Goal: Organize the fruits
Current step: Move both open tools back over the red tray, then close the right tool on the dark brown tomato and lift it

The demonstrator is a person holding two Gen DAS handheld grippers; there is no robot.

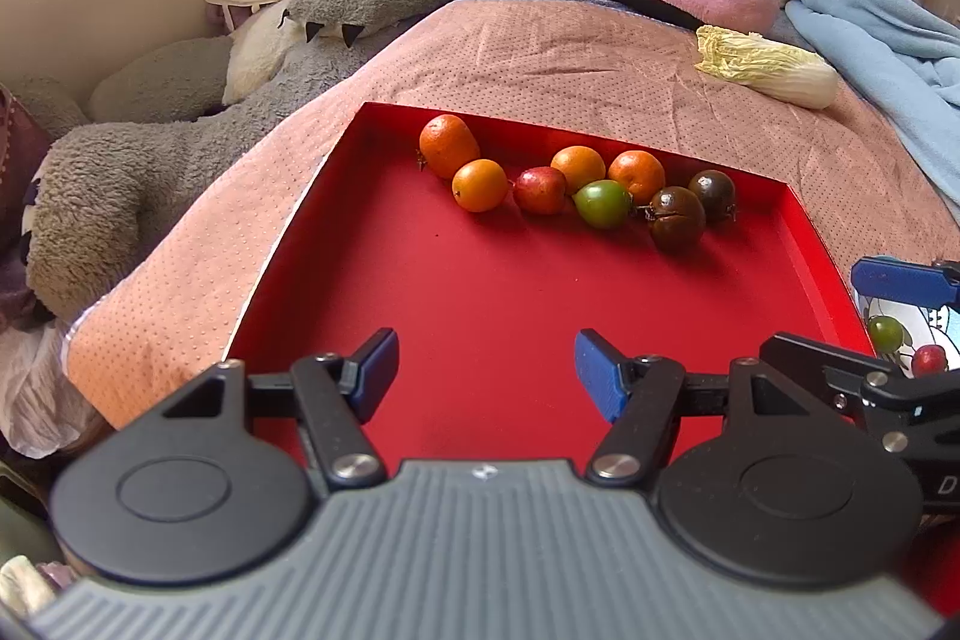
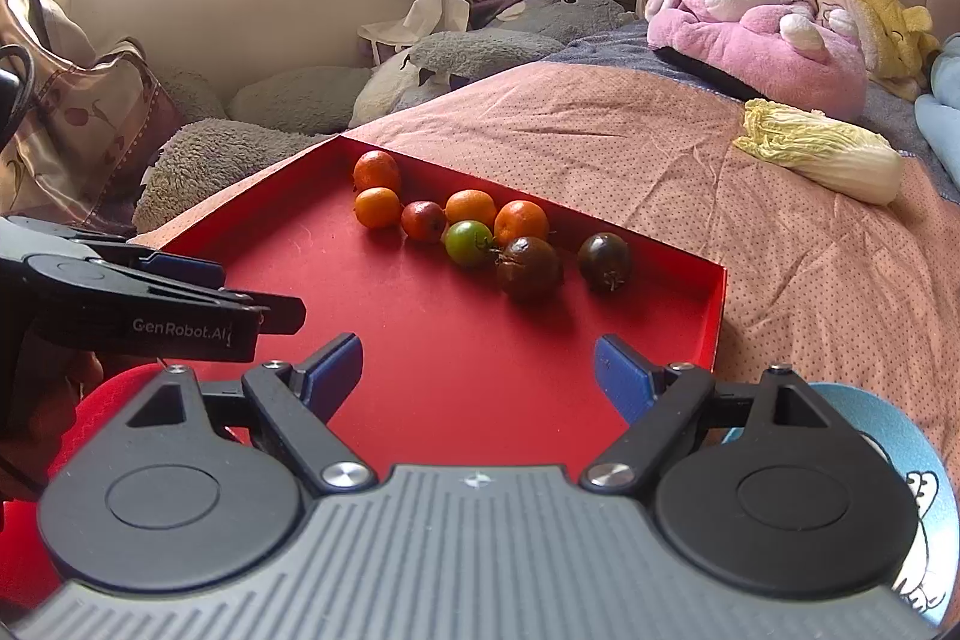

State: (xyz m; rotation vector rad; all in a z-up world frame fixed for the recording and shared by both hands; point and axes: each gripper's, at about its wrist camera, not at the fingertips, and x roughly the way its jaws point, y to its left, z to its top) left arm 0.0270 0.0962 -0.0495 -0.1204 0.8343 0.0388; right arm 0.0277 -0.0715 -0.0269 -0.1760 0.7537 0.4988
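Note:
A red tray point(image 1: 480, 316) point(image 2: 456, 364) lies on the bed. Along its far side sit several fruits: oranges point(image 1: 447, 144) point(image 2: 377, 170), a red fruit point(image 1: 540, 189) point(image 2: 423, 220), a green one point(image 1: 603, 203) point(image 2: 468, 242) and two dark brown ones point(image 1: 678, 218) point(image 2: 529, 268). My left gripper point(image 1: 486, 373) hovers open over the tray's near part, nothing between its blue pads. My right gripper point(image 2: 480, 376) is open too, empty, over the tray's near right part. At the right edge of the left wrist view, a plate point(image 1: 918, 322) holds a green fruit point(image 1: 885, 333) and a red fruit point(image 1: 929, 359).
A napa cabbage point(image 1: 771, 67) point(image 2: 825, 151) lies on the pink blanket beyond the tray. Grey plush point(image 1: 180, 136) and pink plush point(image 2: 756, 34) toys crowd the bed's far side. A blue plate point(image 2: 900, 460) shows under the right gripper. A light blue blanket point(image 1: 882, 40) lies at the right.

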